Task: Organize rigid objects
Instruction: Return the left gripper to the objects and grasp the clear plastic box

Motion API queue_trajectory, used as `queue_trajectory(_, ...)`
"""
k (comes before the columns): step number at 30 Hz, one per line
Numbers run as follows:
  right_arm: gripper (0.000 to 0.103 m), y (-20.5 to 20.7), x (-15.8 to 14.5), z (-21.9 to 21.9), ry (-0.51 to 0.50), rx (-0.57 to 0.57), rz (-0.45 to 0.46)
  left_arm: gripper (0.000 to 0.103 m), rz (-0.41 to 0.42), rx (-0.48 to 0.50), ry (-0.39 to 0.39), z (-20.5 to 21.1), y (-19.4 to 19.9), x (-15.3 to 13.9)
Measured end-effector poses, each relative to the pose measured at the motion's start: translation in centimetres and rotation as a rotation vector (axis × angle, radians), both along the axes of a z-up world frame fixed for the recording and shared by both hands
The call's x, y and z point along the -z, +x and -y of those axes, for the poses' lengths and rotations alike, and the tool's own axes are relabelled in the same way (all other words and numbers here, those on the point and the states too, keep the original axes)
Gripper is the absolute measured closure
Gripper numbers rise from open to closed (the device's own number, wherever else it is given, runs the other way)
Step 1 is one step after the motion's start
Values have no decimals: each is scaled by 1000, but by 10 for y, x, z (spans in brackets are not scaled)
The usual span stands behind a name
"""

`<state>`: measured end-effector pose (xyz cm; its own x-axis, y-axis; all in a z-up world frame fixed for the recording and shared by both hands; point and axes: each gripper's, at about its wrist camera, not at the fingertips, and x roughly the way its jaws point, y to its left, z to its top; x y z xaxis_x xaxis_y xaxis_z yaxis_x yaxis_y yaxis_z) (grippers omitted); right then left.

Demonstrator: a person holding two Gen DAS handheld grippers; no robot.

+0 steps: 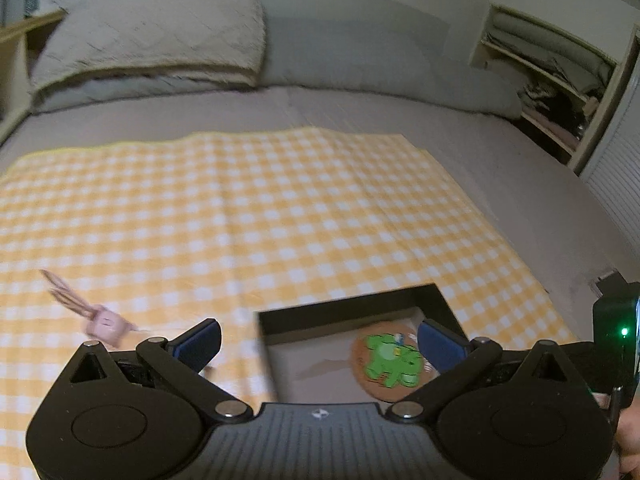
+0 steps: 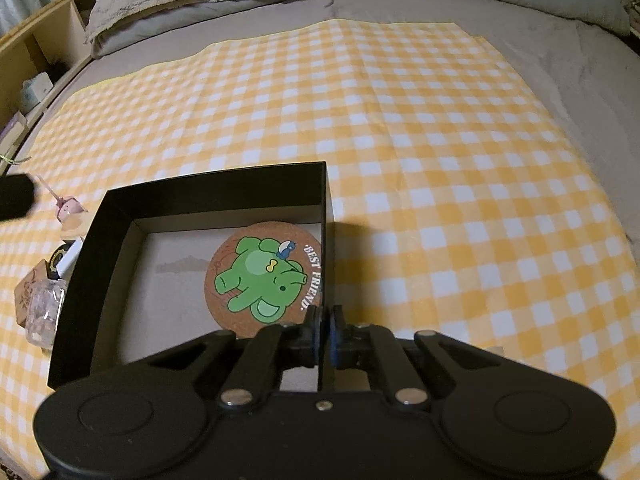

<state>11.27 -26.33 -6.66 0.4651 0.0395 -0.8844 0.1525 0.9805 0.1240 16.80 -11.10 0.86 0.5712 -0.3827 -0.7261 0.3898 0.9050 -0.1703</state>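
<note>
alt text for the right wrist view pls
The right tongs are shut on the right wall of an open black cardboard box on a yellow-and-white checked cloth. Inside lies a round cork coaster with a green elephant; small trinkets sit left of the box.

A bed (image 1: 360, 128) in a grey sheet is filling the room, with a yellow-and-white checked cloth (image 1: 248, 208) lying flat across it. A folded beige blanket (image 1: 160, 32) is resting on grey bedding at the head end. An open closet (image 1: 548, 68) is showing stacked bedding on its shelves. A wooden shelf unit (image 2: 44, 44) is running along the other side. The light is looking dim and warm.
</note>
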Motion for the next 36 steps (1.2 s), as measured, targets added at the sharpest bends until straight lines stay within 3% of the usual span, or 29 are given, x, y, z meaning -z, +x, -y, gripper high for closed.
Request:
queue_trajectory(5,98,0,-1,-1,-12,3,-2,0,47,-76,14,-33,-5,-7)
queue_trajectory(10,98,0,-2,0,-17,5,-3,0,39,-137,31,-62,-10,3)
queue_trajectory(17,99,1,-2,-1,-31,3,-9,0,-31,-195,61,-91,-11,30)
queue_trajectory(23,99,0,-1,-4,-48,-12,-20,0,-146,-237,34,-103,-11,58)
queue_trajectory(28,99,1,-1,-2,-45,-13,-23,1,-236,-243,63,-99,-8,83)
queue_trajectory(36,99,1,0,0,-43,-15,-26,4,-258,-252,157,-86,-1,108)
